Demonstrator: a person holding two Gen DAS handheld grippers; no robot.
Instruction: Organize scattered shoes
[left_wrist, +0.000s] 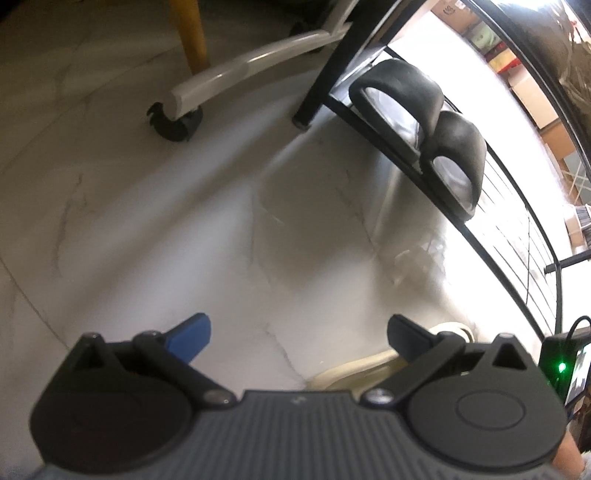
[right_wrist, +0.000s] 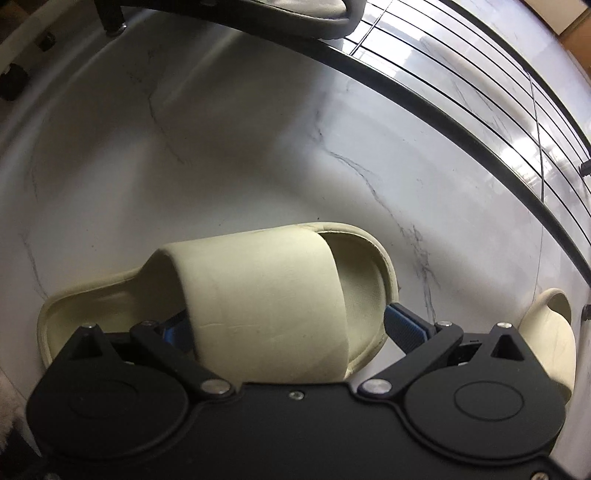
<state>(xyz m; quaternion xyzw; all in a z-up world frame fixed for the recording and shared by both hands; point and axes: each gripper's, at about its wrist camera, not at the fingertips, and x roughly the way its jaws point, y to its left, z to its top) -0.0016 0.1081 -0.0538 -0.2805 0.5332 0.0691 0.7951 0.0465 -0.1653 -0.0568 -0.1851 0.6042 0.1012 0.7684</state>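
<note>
Cream slipper fills right view; left shows black slippers racked

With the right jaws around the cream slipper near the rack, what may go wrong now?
1. The right gripper spans the cream slipper across its soft strap; the strap may fold and the slipper slip out.
2. The rack's front rail is close ahead; the slipper might catch it on the way up.

Two black slippers on the rack, two cream slippers on the floor
</note>
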